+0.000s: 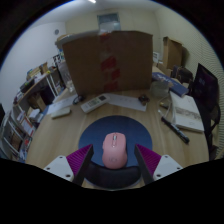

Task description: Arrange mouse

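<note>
Backdrop: big cardboard box [108,60] standing upright at the far side of the wooden table [70,135], pretty much blocks everything behind it.
Clutter: white keyboard-ish thing [97,103] in front of the box, book or notebook [187,112] off to the right with a dark pen-like object [174,130] beside it.
Left side: shelves [25,115] packed with stuff.
Mouse: pink mouse [115,150] sitting on a round dark blue mouse pad [115,135], right between the fingers.
Gripper: gripper [115,160] wide open, purple pads [77,160] well clear of the mouse on both sides, not gripping anything.
</note>
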The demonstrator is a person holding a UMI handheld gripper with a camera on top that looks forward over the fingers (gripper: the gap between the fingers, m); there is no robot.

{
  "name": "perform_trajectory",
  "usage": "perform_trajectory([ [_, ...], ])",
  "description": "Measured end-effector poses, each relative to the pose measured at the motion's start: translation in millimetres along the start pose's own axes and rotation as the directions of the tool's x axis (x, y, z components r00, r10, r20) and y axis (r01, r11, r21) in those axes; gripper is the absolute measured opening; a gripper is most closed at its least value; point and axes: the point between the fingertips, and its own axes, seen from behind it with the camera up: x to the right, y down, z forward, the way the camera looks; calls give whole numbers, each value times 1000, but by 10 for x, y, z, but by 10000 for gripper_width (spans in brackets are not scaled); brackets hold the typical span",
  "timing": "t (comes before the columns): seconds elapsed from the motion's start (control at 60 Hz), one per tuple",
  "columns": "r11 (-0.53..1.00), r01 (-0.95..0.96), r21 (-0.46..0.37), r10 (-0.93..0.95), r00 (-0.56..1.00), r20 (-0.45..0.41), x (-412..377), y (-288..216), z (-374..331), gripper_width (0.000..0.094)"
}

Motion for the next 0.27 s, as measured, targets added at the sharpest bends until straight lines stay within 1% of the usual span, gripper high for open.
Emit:
perform_trajectory([
  [0.05,1000,-10,15,10,1000,15,26,-59,-284,852],
  [0.167,996,-64,66,63,998,16,207,-85,-1038,842],
  [0.267,987,-144,76,145,989,-9,448,98,-1571,840],
])
